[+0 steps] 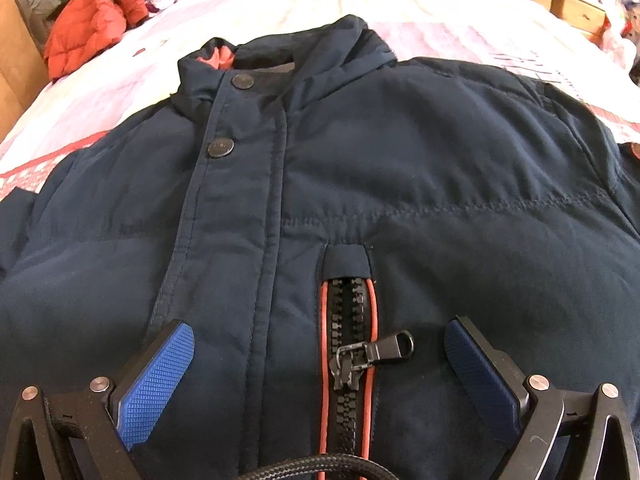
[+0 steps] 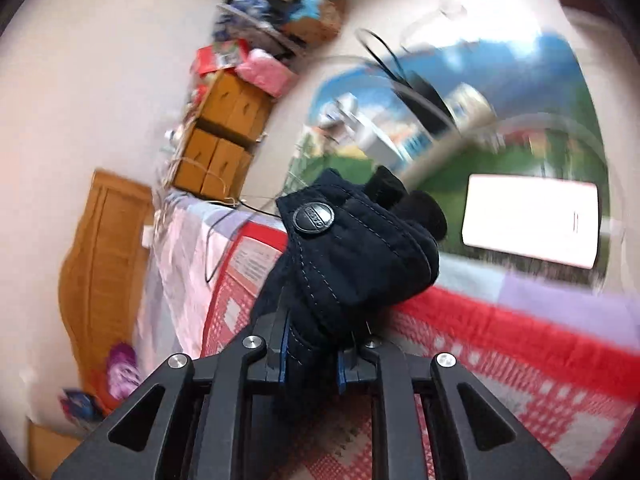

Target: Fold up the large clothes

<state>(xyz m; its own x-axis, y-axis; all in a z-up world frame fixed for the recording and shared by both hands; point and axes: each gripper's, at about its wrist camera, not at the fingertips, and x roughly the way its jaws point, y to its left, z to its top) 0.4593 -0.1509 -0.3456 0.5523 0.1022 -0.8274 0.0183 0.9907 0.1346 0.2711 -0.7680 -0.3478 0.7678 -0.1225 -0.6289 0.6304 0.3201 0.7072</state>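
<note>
A dark navy jacket (image 1: 360, 184) lies front up on the bed (image 1: 280, 12), collar toward the far side, two snap buttons (image 1: 220, 148) down its closed front. A red quilted coat (image 1: 88, 20) is heaped at the bed's far left corner, and cardboard boxes (image 2: 224, 140) are stacked beyond the bed's edge. The left claw (image 1: 320, 360) hovers low over the jacket's chest, its blue pads (image 1: 160, 380) spread wide apart on either side of the pocket zipper (image 1: 352, 360), gripping nothing. The right claw (image 2: 312, 360) is raised and tilted, clamped on a bunched sleeve cuff (image 2: 352, 256) with a snap button, lifted clear of the red checked blanket (image 2: 500, 360).
</note>
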